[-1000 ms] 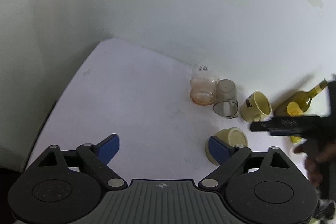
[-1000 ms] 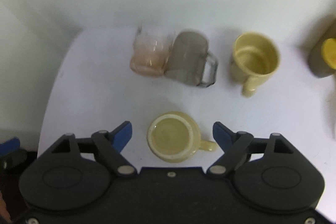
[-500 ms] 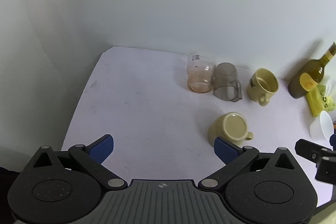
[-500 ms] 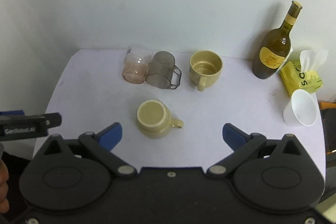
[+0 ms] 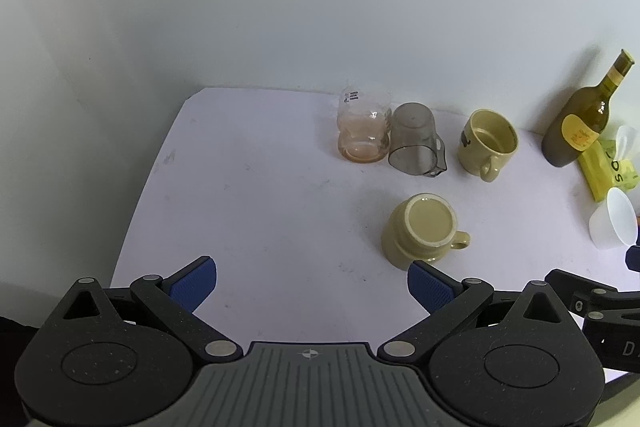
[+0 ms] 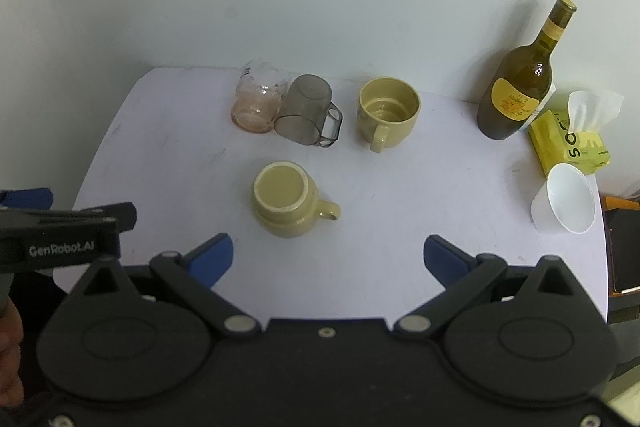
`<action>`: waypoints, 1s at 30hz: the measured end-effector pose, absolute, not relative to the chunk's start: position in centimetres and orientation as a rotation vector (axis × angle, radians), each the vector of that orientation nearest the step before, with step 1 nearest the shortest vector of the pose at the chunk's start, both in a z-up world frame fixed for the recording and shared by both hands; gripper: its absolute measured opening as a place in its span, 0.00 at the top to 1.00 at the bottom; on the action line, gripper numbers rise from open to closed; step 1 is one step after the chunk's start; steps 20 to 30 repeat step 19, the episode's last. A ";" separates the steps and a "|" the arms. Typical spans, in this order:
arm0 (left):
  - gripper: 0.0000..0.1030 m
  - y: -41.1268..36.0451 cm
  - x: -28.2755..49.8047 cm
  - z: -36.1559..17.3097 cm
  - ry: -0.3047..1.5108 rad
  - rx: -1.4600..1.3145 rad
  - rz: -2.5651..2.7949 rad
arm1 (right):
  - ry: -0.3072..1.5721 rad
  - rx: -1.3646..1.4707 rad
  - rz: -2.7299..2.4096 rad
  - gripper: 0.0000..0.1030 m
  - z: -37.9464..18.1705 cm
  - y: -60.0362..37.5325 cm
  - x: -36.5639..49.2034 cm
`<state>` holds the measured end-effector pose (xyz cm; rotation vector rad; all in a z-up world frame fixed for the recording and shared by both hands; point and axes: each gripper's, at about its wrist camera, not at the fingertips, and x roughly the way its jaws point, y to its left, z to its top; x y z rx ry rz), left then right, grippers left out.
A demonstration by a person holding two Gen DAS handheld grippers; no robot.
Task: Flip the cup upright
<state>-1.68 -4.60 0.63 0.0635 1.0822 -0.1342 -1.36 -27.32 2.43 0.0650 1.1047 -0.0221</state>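
Left gripper (image 5: 312,281): jaws spread wide, holding nothing, above the near part of the white table (image 5: 248,195). Right gripper (image 6: 328,251): jaws likewise wide and empty. The target cup (image 6: 285,199), yellow, stands upside down mid-table, base up, handle pointing right, ahead of both grippers and touching neither. Behind it in a row: a clear glass (image 6: 258,103) and a grey mug (image 6: 306,111), both inverted and touching, then an upright yellow mug (image 6: 388,111). A bottle (image 6: 520,87), tissue pack (image 6: 568,139) and white cup (image 6: 564,199) occupy the right side.
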 end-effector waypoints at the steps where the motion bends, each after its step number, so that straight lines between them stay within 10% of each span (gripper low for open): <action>1: 0.00 -4.6 -1.7 0.7 1.081 0.066 -0.136 | 1.104 0.063 -0.019 0.01 2.5 -27.3 -1.4; 30: 0.00 -4.8 -1.8 0.5 1.084 0.060 -0.125 | 1.110 0.048 0.009 0.01 2.3 -26.7 -1.1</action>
